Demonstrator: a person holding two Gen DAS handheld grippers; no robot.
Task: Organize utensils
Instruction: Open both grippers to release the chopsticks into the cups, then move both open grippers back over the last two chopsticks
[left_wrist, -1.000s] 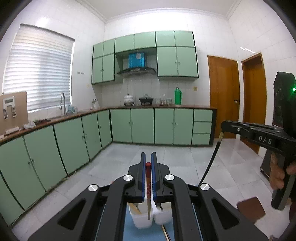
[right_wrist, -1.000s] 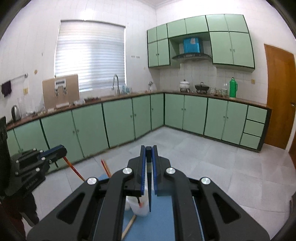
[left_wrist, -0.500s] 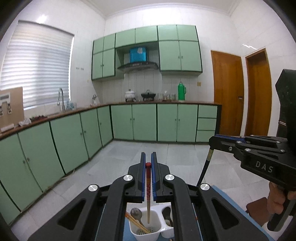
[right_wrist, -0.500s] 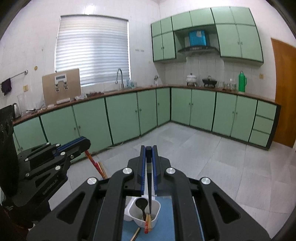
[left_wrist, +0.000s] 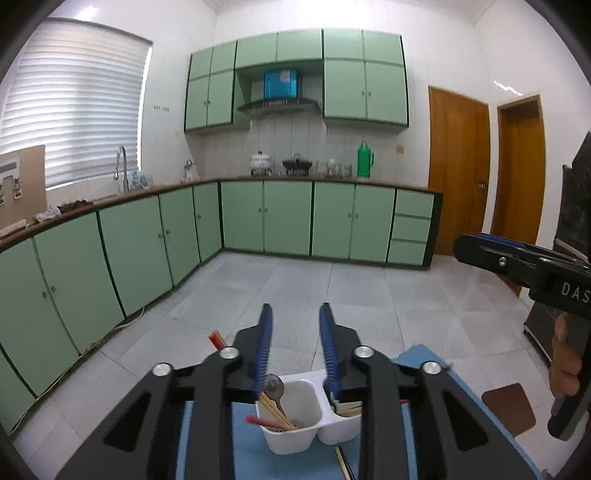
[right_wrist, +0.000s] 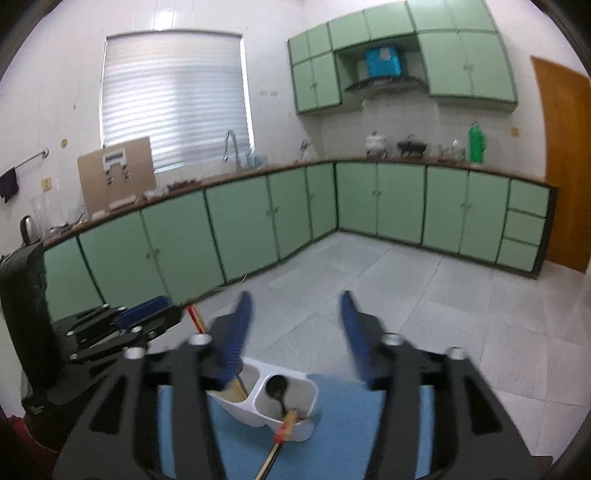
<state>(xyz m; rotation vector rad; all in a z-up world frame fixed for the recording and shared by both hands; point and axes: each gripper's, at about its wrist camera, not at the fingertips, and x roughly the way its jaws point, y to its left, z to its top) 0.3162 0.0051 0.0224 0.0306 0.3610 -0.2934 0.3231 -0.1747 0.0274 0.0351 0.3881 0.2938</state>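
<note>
Chopsticks (left_wrist: 275, 410) with red ends and a spoon (left_wrist: 274, 384) stand in the left compartment of the white two-compartment utensil holder (left_wrist: 295, 439) on the blue mat (left_wrist: 251, 461), just below my left hand-held gripper (left_wrist: 295, 347), its jaws spread and empty. My right hand-held gripper (right_wrist: 297, 332) gapes wide too, holding nothing.

chopsticks (left_wrist: 275, 410) in caddy (left_wrist: 295, 441), caddy on mat (left_wrist: 243, 454)
</note>
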